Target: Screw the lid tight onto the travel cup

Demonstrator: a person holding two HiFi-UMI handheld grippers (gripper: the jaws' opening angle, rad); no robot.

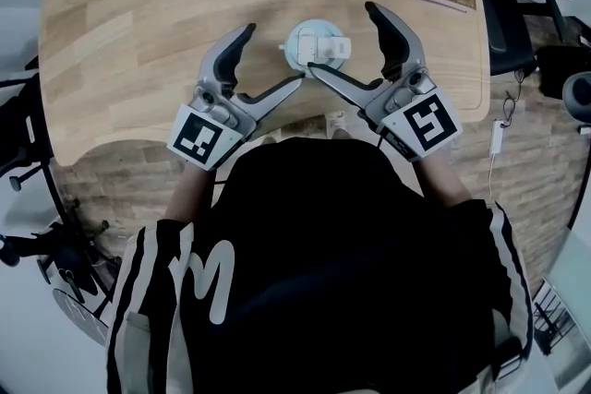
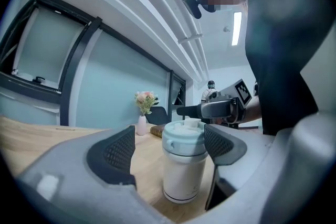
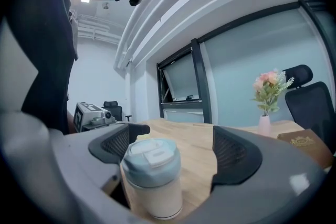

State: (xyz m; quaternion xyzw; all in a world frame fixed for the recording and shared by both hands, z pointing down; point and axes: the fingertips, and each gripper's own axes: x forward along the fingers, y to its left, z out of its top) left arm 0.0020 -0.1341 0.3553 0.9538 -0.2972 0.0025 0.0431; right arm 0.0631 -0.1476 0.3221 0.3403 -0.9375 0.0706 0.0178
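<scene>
Lid seated on cup; no grip taken by either gripper.

On the wooden table (image 1: pixel 138 32), the left gripper (image 1: pixel 274 55) is held released, its jaws spread wide. The travel cup (image 2: pixel 184 176) is found upright between them, close to the table's near edge. The pale blue lid (image 1: pixel 309 43) is seated on the cup; its tightness cannot be judged. The right gripper (image 1: pixel 342 37) is likewise spread around the cup, unclamped. Holding and twisting are judged outstanding.
</scene>
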